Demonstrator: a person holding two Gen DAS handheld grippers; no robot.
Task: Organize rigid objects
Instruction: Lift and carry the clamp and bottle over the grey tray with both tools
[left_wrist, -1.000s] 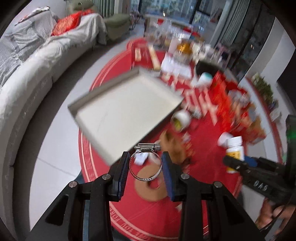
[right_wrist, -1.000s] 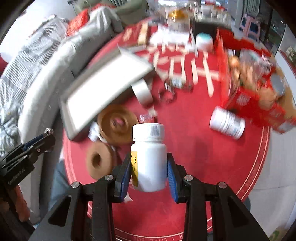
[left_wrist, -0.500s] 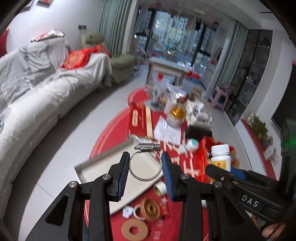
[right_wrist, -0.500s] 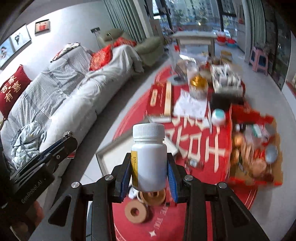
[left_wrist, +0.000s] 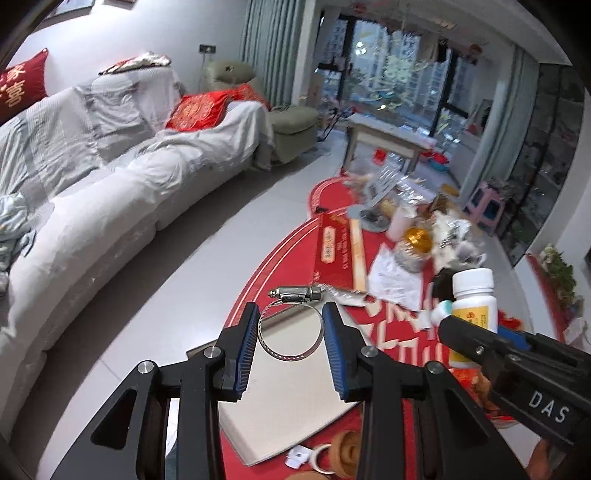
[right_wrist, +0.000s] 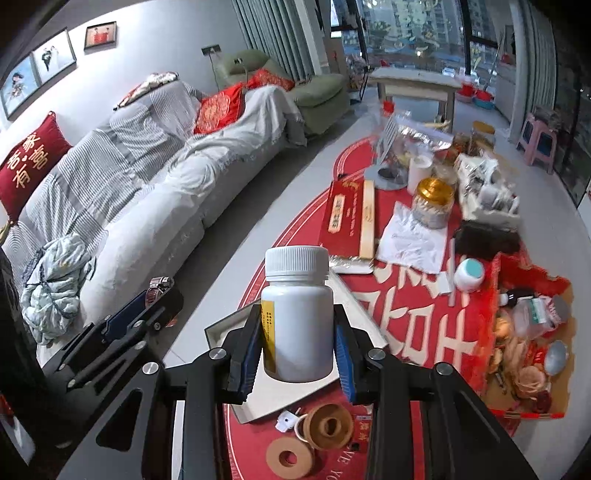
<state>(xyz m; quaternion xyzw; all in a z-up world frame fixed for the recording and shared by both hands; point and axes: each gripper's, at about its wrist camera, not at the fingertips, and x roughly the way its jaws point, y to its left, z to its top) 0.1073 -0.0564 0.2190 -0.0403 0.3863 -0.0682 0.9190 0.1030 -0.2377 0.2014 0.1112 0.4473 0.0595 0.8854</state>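
Note:
My left gripper (left_wrist: 290, 334) is shut on a metal hose clamp (left_wrist: 291, 325) and holds it high above a grey tray (left_wrist: 295, 398) on the red round table. My right gripper (right_wrist: 297, 341) is shut on a white pill bottle (right_wrist: 297, 314) with a yellow label, also above the tray (right_wrist: 266, 400). The bottle (left_wrist: 474, 306) and the right gripper show at the right of the left wrist view. The left gripper (right_wrist: 147, 306) shows at the left of the right wrist view.
Brown tape rolls (right_wrist: 328, 426) and a white plug (right_wrist: 286, 421) lie by the tray's near edge. A red box (right_wrist: 345, 218), a gold-lidded jar (right_wrist: 432, 203), paper and a cluttered red box (right_wrist: 528, 332) crowd the table. A grey sofa (right_wrist: 147, 206) stands left.
Both grippers have risen and tilted up from close over the table. The view now takes in the room. Each still holds its object.

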